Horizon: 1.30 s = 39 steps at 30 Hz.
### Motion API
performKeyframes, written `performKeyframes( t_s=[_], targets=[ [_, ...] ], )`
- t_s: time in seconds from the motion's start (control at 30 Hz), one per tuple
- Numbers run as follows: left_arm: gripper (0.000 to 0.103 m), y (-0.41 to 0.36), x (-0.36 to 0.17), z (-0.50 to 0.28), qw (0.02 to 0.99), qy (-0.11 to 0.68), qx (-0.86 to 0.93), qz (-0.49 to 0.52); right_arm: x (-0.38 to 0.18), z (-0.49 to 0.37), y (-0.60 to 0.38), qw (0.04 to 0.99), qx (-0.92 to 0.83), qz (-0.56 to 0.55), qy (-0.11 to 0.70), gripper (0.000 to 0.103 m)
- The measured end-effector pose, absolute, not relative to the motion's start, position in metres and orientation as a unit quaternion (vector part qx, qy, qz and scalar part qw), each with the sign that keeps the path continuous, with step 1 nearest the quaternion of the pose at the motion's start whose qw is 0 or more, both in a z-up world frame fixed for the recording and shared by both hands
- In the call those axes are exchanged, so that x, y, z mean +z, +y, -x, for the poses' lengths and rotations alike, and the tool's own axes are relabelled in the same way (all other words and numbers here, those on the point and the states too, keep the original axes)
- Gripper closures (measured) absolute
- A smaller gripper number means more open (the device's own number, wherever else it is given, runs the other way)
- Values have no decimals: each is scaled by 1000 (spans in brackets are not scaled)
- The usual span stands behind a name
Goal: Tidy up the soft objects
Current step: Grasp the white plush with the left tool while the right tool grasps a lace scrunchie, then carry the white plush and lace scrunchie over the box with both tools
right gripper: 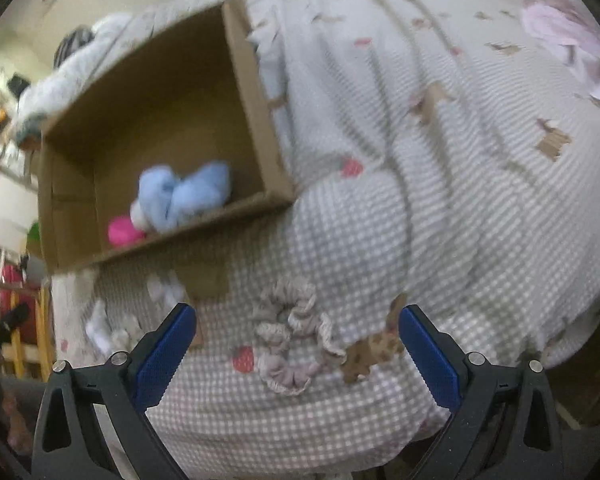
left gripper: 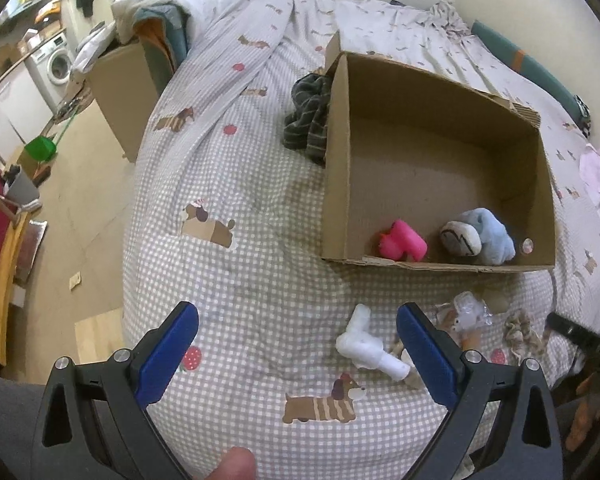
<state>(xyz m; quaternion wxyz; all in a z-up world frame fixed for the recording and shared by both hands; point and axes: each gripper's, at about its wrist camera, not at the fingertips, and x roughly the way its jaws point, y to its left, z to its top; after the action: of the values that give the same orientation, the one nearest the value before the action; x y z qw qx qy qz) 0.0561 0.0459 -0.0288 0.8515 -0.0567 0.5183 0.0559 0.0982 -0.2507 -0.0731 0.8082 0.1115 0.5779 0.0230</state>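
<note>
cardboard box (left gripper: 440, 152): two soft toys

Matt cardboard box (left gripper: 440, 128); ruffled cloth scrunchie (right gripper: 290, 336).

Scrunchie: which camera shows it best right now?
Right wrist: the scrunchie lies whole on the bedspread between the open fingers of the right gripper, though blurred. Left wrist shows it small, near the right edge.

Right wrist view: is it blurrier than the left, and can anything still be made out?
Yes: the right wrist view is smeared throughout, yet the scrunchie between the open right gripper and the cardboard box stay readable. The left wrist view is sharp, with fisheye bending at its edges; the left gripper is open.
</note>
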Motion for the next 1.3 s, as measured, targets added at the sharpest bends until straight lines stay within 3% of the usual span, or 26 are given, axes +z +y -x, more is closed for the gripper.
performKeyframes(
  t_s=[0.13,0.3,0.43,0.6,0.7,0.83,0.97,1.1,1.17,1.23,1.27,1.3],
  targets=[
    [4,51,-34,-59,843,529,55,78,-89,-103,-232,796,37,-68,601,0],
    [4,59,-36,-60,841,530,66,90,-117,-111,-212,771,36,-1,636,20],
    [4,63,-46,-62,828,548,74,95,-126,-115,-213,765,16,19,644,26],
    [5,59,-63,-69,811,573,65,97,-123,-118,-234,770,-16,10,638,80],
    [8,52,-78,-74,795,593,46,115,-114,-119,-253,781,-42,-7,623,85],
    [30,41,-97,-81,772,622,24,130,-91,-115,-280,804,-54,-63,589,85],
    [31,35,-108,-90,759,633,16,151,-60,-103,-293,823,12,-161,545,85],
    [34,31,-117,-96,752,640,15,158,-48,-90,-275,824,90,-189,527,85],
    [42,29,-122,-98,745,646,12,165,-42,-85,-259,828,104,-179,521,85],
    [61,25,-126,-99,741,649,5,171,-46,-86,-247,829,111,-172,521,85],
    [63,23,-130,-100,735,655,0,174,-47,-85,-244,827,111,-169,524,85],
    [72,22,-134,-101,730,660,-3,175,-48,-88,-243,825,109,-167,528,85]
  ],
)
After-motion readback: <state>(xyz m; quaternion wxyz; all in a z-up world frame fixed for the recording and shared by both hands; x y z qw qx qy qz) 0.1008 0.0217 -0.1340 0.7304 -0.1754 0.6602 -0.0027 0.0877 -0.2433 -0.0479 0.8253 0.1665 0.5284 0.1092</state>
